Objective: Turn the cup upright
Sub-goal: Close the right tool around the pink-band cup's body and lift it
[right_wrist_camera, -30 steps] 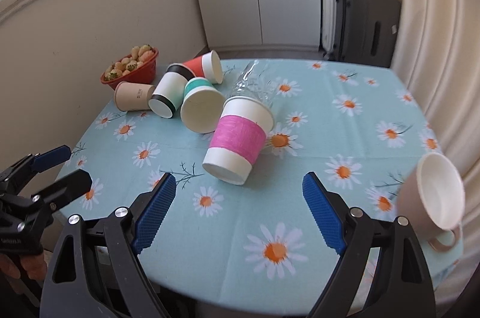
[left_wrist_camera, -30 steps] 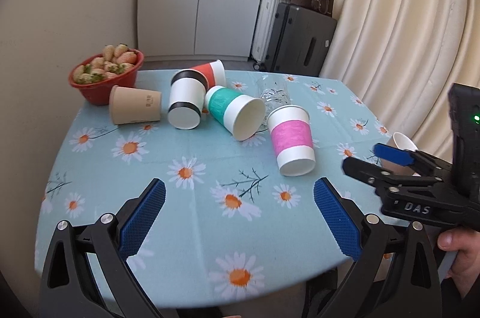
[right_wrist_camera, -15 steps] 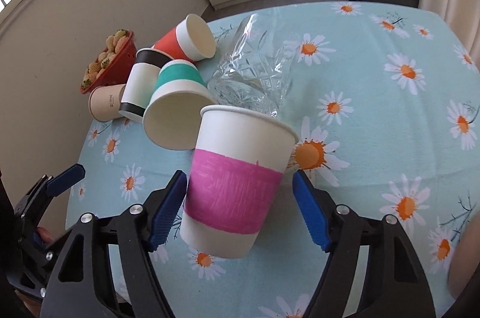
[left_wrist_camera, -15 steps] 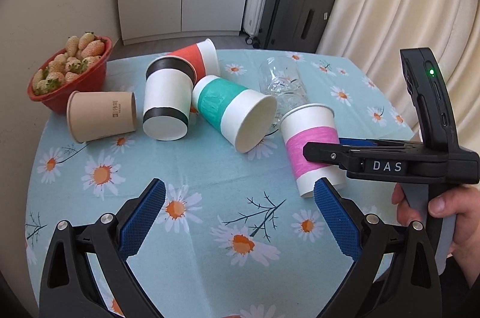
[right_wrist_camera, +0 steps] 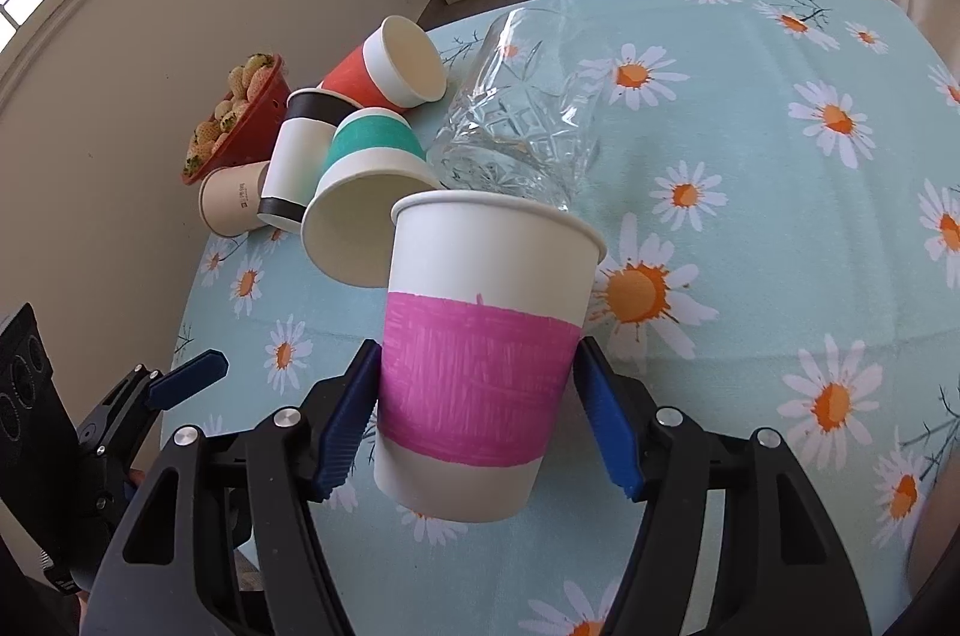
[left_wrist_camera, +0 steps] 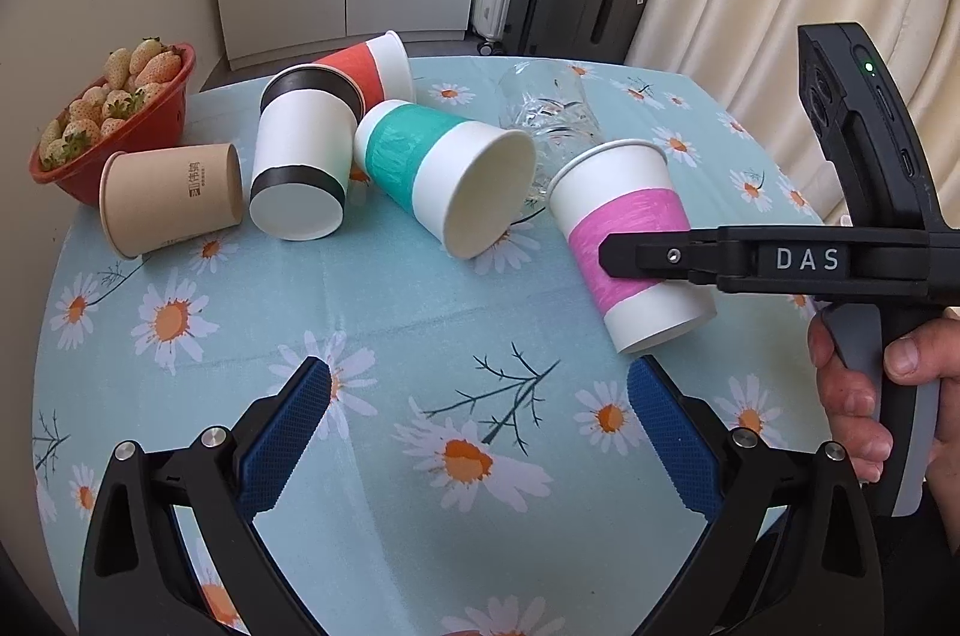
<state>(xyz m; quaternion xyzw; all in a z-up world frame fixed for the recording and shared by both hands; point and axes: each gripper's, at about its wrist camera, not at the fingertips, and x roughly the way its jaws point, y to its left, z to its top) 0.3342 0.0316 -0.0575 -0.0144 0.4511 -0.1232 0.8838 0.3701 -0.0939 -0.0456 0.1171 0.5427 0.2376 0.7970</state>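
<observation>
Fingers of the right gripper (right_wrist_camera: 477,417) clamp the pink-banded white paper cup (right_wrist_camera: 480,360) — rim at twelve o'clock; the left gripper (left_wrist_camera: 477,441) gapes, holding nothing.

A row of cups lies on the bench (left_wrist_camera: 360,336). A bowl of berries (left_wrist_camera: 114,120) sits at the far left end. Next to it lies one cup (left_wrist_camera: 174,198), then a second (left_wrist_camera: 300,168), with a third (left_wrist_camera: 372,66) behind them. A fourth cup (left_wrist_camera: 444,180) lies right of those, touching a glass (left_wrist_camera: 549,120) behind it. The last cup (right_wrist_camera: 480,360) sits between the right gripper (right_wrist_camera: 480,432) pads. The left gripper (left_wrist_camera: 480,438) is in front, near the bench edge.
</observation>
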